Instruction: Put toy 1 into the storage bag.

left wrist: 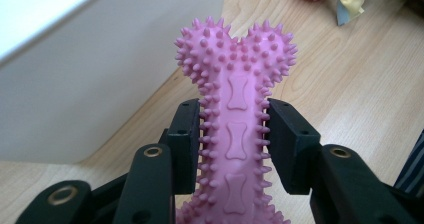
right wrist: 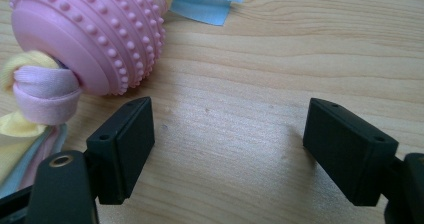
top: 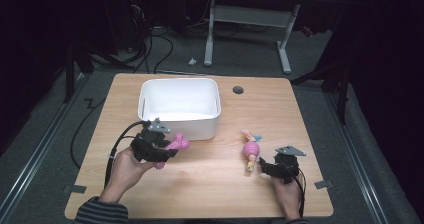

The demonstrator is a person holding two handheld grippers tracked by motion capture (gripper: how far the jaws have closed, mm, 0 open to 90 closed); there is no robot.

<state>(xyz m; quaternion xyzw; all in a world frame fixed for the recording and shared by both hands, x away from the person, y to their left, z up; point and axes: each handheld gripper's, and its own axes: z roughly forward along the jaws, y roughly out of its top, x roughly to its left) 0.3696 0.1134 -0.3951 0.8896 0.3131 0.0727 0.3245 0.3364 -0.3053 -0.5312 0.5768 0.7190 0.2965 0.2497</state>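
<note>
Table: we see a light wooden tabletop (top: 210, 184) carrying everything.
Bin: a white rectangular plastic tub (top: 180, 106) sits toward the far left.
Bone: we find the pink spiky rubber bone toy (left wrist: 235, 129) just in front of the tub's near wall – lifted, its long axis running along the jaws, its knobbed end pointing away from the hand.
Left gripper (top: 157, 149): clamped across the bone's shaft.
Right gripper (right wrist: 227, 149): jaws wide, nothing between them – the pink studded rubber ball on knotted cloth strips (right wrist: 85, 34) lies just beside one jaw.

The bone's (left wrist: 235, 134) lower end is cut off at the bottom edge of the left gripper view; the ball (right wrist: 87, 34) runs past the right gripper view's upper left.
</note>
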